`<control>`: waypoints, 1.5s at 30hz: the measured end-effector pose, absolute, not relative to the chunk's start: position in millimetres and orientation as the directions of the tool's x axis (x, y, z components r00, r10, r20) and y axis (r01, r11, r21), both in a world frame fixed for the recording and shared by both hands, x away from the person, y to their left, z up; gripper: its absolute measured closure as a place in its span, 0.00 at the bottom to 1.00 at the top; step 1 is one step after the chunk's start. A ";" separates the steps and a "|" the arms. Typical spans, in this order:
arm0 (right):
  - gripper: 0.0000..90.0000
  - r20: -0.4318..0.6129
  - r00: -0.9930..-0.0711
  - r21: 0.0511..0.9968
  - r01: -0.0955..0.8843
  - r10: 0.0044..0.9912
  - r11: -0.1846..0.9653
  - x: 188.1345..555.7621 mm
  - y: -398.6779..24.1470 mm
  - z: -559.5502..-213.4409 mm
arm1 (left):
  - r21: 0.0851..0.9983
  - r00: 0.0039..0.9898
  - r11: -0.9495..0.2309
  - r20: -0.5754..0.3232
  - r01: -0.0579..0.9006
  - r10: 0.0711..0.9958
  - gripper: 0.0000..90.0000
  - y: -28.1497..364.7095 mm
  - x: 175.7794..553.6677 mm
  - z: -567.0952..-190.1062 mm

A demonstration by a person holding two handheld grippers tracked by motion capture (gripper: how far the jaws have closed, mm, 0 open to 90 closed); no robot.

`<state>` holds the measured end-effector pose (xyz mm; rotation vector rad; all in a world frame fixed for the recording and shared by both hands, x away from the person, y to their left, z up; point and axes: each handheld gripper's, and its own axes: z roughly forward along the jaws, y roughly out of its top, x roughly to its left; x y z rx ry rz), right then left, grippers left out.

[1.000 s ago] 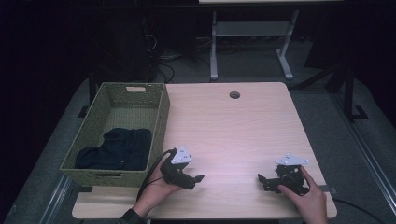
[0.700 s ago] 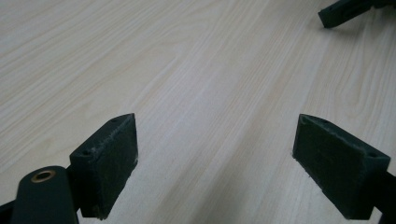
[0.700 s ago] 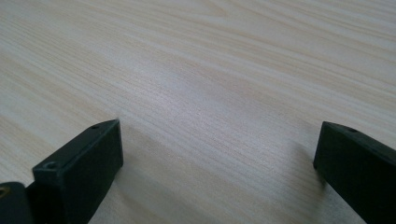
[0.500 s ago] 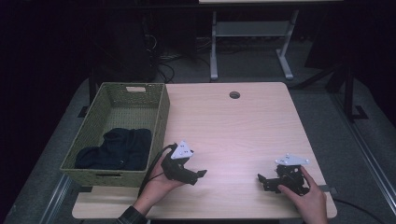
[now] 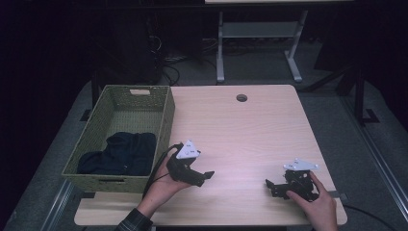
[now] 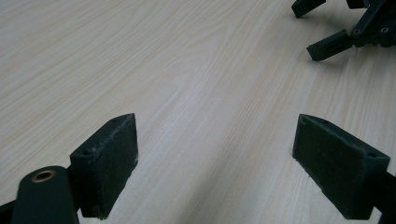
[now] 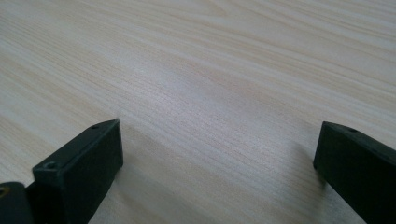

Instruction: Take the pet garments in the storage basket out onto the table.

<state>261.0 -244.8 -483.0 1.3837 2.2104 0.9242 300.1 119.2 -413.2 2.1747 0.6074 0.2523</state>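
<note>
- Dark garment (image 5: 122, 154) lay crumpled in the near half of the woven basket (image 5: 166, 115), at the desk's (image 5: 250, 130) left edge; far half of basket was bare.
- Left gripper (image 5: 204, 175) sat just right of the basket's near corner, held low over the desk, fingers (image 6: 105, 163) spread wide w/ nothing between them (bare wood grain only in the left gripper view).
- Right gripper (image 5: 270, 185) was well apart, near the desk's front right, also low; its fingers (image 7: 79, 168) stood wide open and empty too.
- Both pointed inward, roughly at each other; the right gripper's tips showed at top right of the left gripper view.
- Judged step: getting ready to reach for the garment, prob. w/ the left since it was nearest.
- To do it well: lift over the basket wall first, come down from above onto a raised fold, keep fingers wide til cloth sits between them, then close firmly.
- Risk: snagging the weave or catching only a thin edge.
</note>
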 end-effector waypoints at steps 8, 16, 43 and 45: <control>0.01 0.030 -0.448 0.698 0.649 0.894 0.302 260.9 -244.8 -483.0 | 0.776 0.865 -0.532 -0.034 0.338 0.500 0.15 120.0 302.6 -406.0; 0.01 0.026 -0.449 0.700 0.646 0.893 0.304 261.2 -245.1 -483.1 | 0.780 0.868 -0.529 -0.036 0.335 0.496 0.15 119.5 305.2 -399.4; 0.01 0.028 -0.450 0.701 0.646 0.893 0.304 261.2 -245.0 -483.1 | 0.817 0.859 -0.476 -0.046 0.326 0.509 0.16 141.9 322.3 -355.1; 0.01 0.027 -0.450 0.701 0.646 0.893 0.304 261.2 -245.0 -483.1 | 0.814 0.859 -0.483 -0.038 0.323 0.511 0.16 144.9 323.4 -352.3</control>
